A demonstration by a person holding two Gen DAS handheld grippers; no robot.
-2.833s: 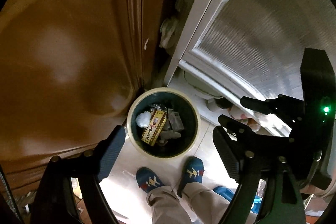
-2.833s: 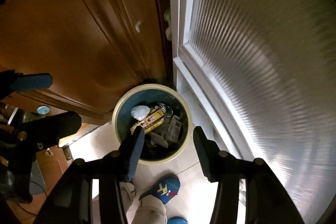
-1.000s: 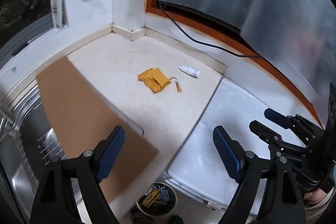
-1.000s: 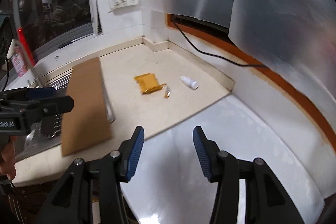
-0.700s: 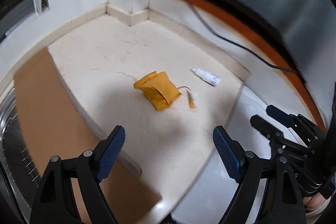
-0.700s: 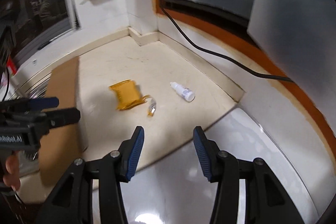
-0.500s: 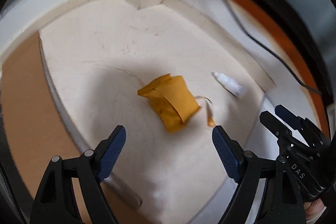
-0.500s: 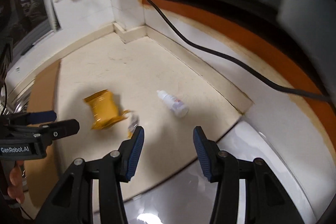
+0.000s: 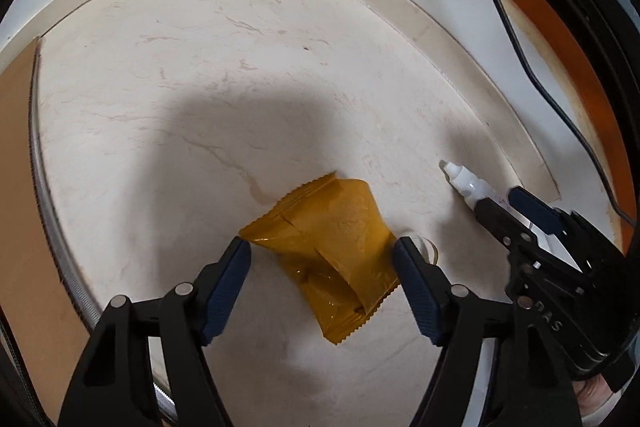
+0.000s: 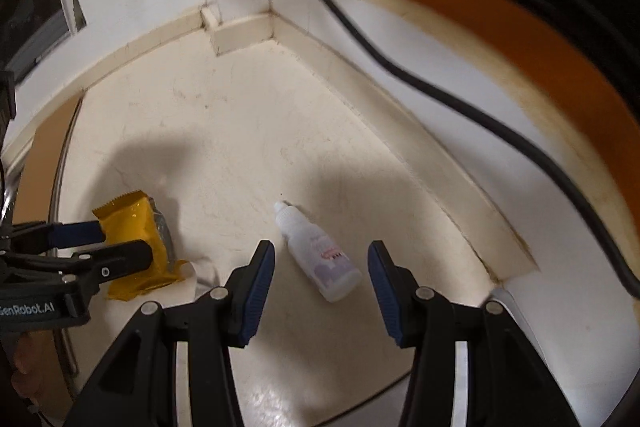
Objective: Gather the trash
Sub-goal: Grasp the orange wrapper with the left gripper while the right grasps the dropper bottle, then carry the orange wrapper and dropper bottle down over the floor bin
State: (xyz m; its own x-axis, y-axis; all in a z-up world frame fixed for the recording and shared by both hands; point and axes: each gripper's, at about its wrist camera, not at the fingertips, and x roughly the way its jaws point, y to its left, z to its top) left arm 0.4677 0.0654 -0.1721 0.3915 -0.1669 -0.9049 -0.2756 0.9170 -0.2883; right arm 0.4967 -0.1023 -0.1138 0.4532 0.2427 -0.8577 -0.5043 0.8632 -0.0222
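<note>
We have two pieces of trash on the pale marbled stone bench (image 9: 280,75), each already lined up with its own tongs. The crumpled amber plastic snack wrapper (image 9: 332,251) lies directly ahead of the left tongs (image 9: 322,255), between the two blue pads, which stand apart and have just been closing in; neither pad visibly presses on it yet, though the right pad is close against its edge. Its long axis runs diagonally, from the serrated end at upper left to the other sealed end at lower right, so the pads will meet it across its short, puffy width. The small white plastic dropper bottle (image 10: 318,255) lies on its side just ahead of the right tongs (image 10: 320,267), nozzle pointing away and to the left, base towards the pads. These tongs also stand apart with nothing gripped, and have just been narrowing. The right hand is clearly nearer the bottle, the left nearer the wrapper, so we judge each takes its own.
</note>
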